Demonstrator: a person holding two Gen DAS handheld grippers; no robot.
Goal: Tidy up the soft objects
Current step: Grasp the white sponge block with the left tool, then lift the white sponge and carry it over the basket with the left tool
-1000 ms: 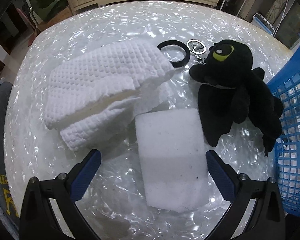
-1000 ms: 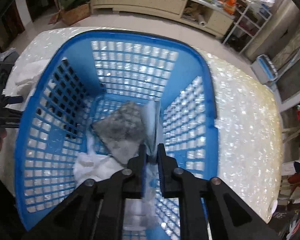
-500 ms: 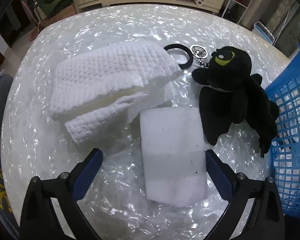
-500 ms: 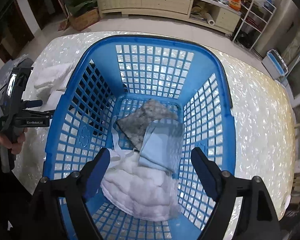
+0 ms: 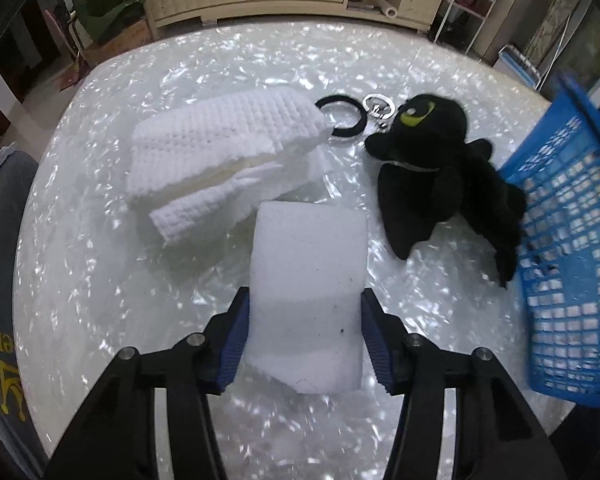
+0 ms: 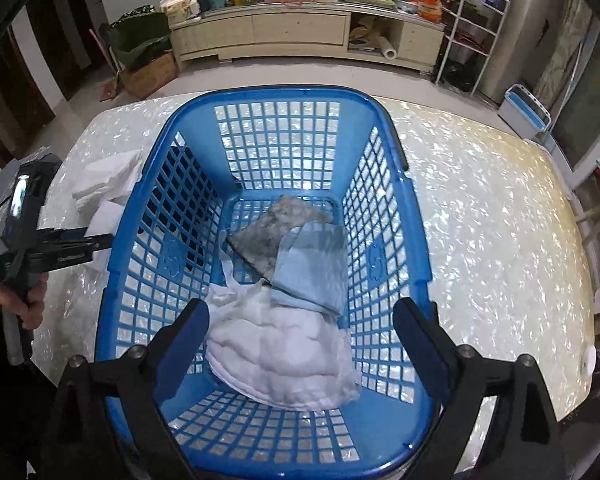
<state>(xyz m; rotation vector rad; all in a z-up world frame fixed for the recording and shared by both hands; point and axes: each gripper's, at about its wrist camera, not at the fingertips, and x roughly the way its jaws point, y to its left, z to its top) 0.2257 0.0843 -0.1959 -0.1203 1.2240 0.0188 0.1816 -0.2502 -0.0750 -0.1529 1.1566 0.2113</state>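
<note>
In the left wrist view my left gripper (image 5: 305, 340) is shut on the near end of a white foam sponge block (image 5: 308, 276) lying on the table. A folded white waffle towel (image 5: 224, 152) lies behind it on the left and a black plush toy (image 5: 432, 176) on the right. In the right wrist view my right gripper (image 6: 300, 344) is open and empty above the blue basket (image 6: 384, 120). In the basket lie a grey cloth (image 6: 272, 232), a light blue cloth (image 6: 316, 268) and a white cloth (image 6: 284, 356).
A black ring (image 5: 342, 118) and a metal key ring (image 5: 378, 106) lie by the plush toy's head. The basket's wall (image 5: 572, 240) stands at the right of the left wrist view. The pearly white table (image 6: 492, 216) extends right of the basket. A low cabinet (image 6: 300, 36) stands beyond.
My left gripper has moved forward and closed on the sponge block. My right gripper opened, letting go of the light blue cloth into the basket, and has risen above it.
</note>
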